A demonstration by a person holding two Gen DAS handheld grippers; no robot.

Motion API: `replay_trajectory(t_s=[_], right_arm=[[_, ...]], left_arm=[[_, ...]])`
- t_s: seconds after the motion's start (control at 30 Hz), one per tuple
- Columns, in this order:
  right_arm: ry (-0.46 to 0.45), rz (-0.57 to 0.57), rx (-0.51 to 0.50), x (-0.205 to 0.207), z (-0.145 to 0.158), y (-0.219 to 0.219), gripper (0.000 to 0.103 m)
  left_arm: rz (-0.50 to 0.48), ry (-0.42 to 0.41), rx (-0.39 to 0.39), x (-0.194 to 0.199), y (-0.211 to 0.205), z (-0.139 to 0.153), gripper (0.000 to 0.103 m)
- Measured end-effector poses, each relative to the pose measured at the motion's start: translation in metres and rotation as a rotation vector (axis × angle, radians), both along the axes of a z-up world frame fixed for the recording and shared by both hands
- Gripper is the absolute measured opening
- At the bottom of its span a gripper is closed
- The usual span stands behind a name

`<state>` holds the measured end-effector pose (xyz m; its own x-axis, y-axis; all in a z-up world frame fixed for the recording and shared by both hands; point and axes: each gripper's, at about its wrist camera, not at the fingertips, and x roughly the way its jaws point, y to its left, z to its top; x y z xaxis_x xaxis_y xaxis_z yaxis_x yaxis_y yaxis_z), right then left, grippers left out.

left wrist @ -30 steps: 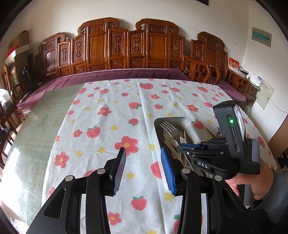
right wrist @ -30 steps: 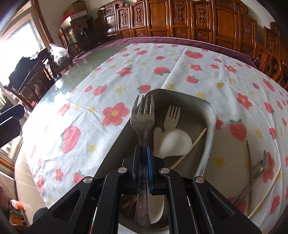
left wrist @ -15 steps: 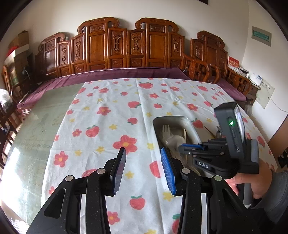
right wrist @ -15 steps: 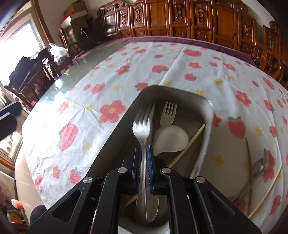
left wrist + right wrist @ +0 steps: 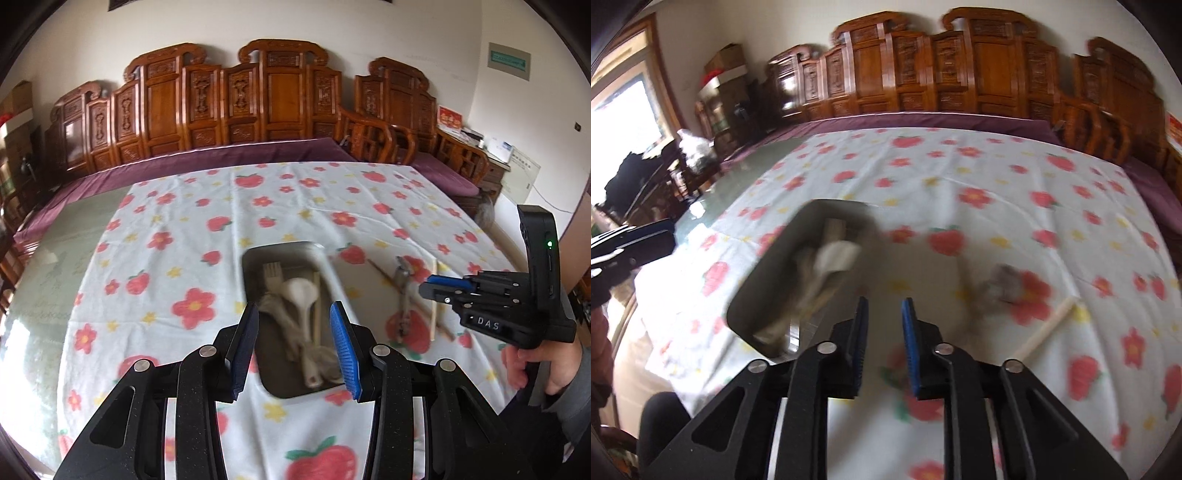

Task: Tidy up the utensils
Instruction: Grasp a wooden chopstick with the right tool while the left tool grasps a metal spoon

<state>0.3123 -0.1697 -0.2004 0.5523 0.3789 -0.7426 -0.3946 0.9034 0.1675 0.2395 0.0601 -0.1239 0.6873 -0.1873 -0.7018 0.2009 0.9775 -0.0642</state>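
A metal tray (image 5: 282, 246) sits on the strawberry-print cloth and holds a white spoon (image 5: 300, 291), a pale fork (image 5: 272, 270), a chopstick (image 5: 317, 295) and a blurred metal fork (image 5: 275, 308). My left gripper (image 5: 295, 321) hovers open over the tray's near end with nothing in it. My right gripper (image 5: 884, 306) is to the right of the tray (image 5: 831, 202); its jaws are opening and nothing is between them. A metal spoon (image 5: 400, 275) and chopsticks (image 5: 435, 295) lie loose on the cloth right of the tray. The right wrist view is motion-blurred.
The cloth (image 5: 221, 206) covers a large glass-topped table. Carved wooden chairs (image 5: 280, 96) line its far side. A hand and grey sleeve (image 5: 546, 373) hold the right gripper (image 5: 443, 286). The left gripper (image 5: 635, 240) shows at the left edge of the right wrist view.
The right gripper let go of the metal fork, which now lies in the tray, and swung right off the tray. The left gripper shifted right, over the tray's near end.
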Motion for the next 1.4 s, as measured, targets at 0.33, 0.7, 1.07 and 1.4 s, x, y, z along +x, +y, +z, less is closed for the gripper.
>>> replay_trajectory(t_s=[0.33, 0.7, 1.07, 1.4], right_arm=[[0.129, -0.194, -0.046, 0.025, -0.063, -0.069, 0.027], [0.214, -0.284, -0.025, 0.047, -0.089, -0.073, 0.028], [0.242, -0.27, -0.079, 0.04, -0.089, -0.082, 0.014], [0.25, -0.258, -0.077, 0.029, -0.088, -0.099, 0.006]], left_arm=[[-0.048, 0.027, -0.012, -0.001, -0.045, -0.012, 0.038], [-0.059, 0.051, -0.007, -0.009, -0.059, -0.02, 0.038], [-0.066, 0.051, -0.025, -0.016, -0.063, -0.018, 0.038], [-0.078, 0.069, -0.025, -0.009, -0.076, -0.027, 0.038]])
